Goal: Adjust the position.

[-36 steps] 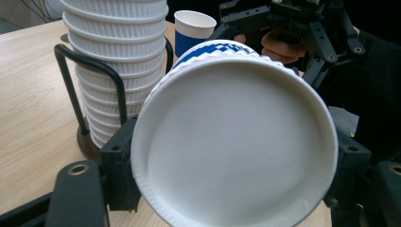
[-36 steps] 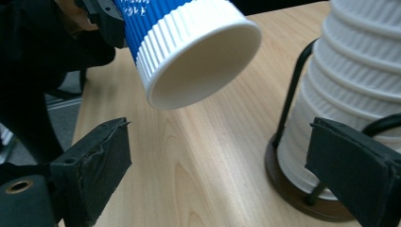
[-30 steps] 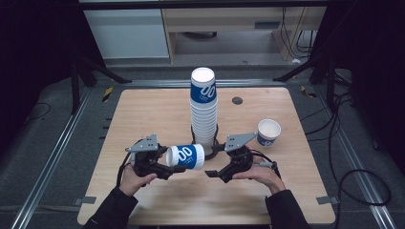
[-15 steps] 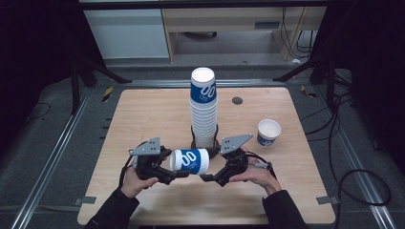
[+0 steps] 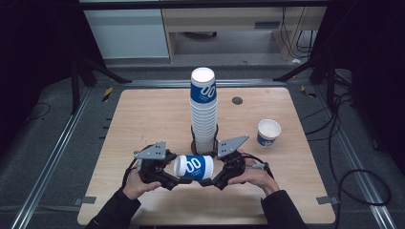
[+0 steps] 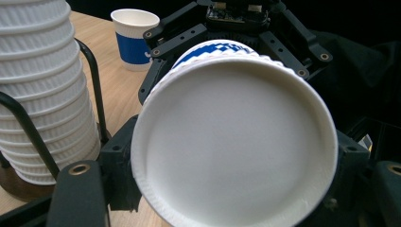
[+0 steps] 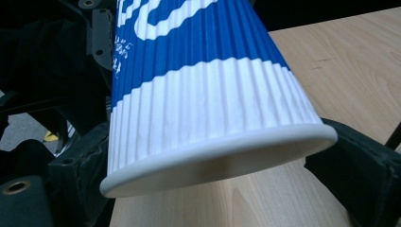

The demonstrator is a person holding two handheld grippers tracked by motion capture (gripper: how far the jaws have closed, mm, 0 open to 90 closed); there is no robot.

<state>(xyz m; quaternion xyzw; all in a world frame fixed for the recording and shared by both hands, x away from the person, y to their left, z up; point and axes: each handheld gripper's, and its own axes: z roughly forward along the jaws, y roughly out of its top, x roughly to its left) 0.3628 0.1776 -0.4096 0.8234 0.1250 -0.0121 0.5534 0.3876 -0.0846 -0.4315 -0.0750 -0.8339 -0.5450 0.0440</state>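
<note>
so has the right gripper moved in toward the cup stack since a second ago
Yes. In the high view the right gripper has shifted left and toward the person, ending in front of the tall cup stack base, closer to the left gripper, both on the sideways cup.

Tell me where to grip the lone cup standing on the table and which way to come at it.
Grip the lone cup across its ribbed wall, about mid-height, coming in from the near side. It stands upright, mouth up, apart from the tall stack, so its sides look free. The ribbing should help the jaws hold; a gentle squeeze is probably wise.
</note>
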